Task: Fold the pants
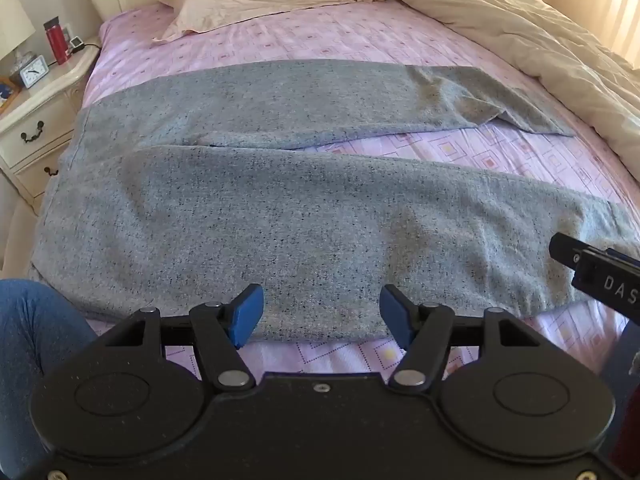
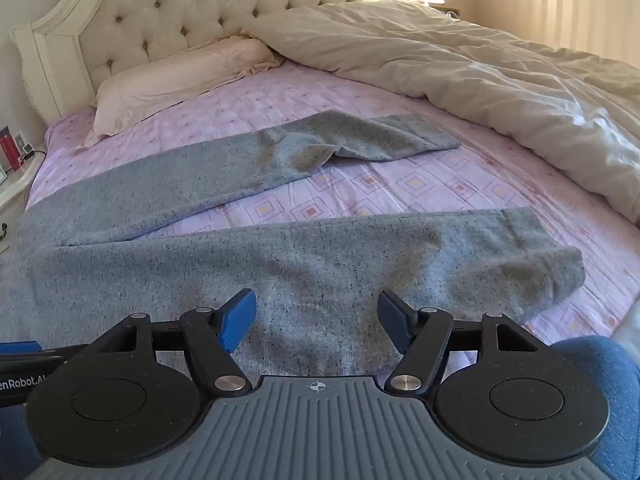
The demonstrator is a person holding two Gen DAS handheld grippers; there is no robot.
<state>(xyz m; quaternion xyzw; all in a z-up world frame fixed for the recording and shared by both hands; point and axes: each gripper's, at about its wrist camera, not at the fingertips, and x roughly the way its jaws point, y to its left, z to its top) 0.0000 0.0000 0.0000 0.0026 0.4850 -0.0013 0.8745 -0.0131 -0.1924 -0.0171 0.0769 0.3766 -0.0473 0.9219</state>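
We see the grey pants point(image 1: 280, 216) spread flat across mid-frame on the pink sheet point(image 1: 320, 40), legs parted toward the right. Left gripper point(image 1: 321, 316) and right gripper point(image 2: 317, 320) hover over the near leg, jaws released, grasping nothing.

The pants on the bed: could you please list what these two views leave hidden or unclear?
- Left wrist view: the pants' near edge is hidden behind the open left gripper.
- Right wrist view: the waist end is cut off at the left edge; the open right gripper covers the near edge.
- Clock: too small to read.
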